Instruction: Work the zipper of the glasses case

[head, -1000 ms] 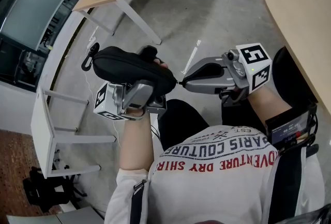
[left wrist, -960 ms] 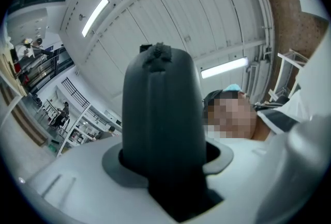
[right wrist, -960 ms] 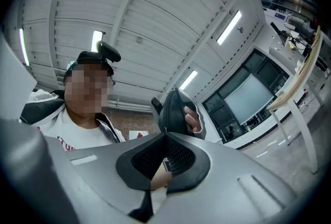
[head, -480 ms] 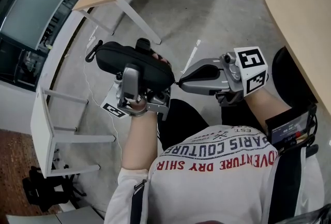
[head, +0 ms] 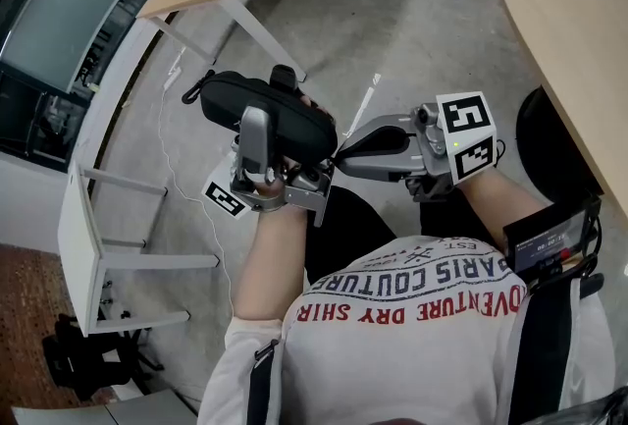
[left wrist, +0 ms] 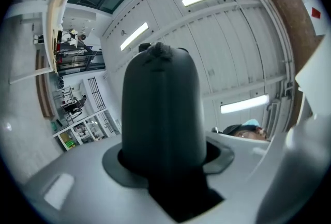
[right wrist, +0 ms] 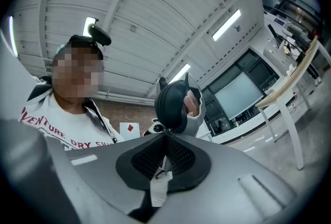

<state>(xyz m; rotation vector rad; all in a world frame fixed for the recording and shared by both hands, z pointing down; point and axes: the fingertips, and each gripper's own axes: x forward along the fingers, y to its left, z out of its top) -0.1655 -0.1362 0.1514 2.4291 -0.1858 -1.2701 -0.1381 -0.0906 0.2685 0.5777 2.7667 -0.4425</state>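
Holding glasses case (head: pixel 280 114) mid-air, left gripper (head: pixel 257 126) fingers clamped round its middle. Right gripper (head: pixel 339 156) fingers pinched tight on zipper pull (right wrist: pixel 163 165) at case end. My guess: light, semi-stiff shell, slick-ish; tiny pull slips easily.

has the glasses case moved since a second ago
Yes. In the head view the glasses case has shifted up and to the right, so its far end now lies closer to the wooden desk's white leg.

White tee (head: pixel 432 315) w/ red+navy print, black shoulder strap (head: pixel 538 354); grey right gripper (head: pixel 339 156), b/w marker cube (head: pixel 466 136).
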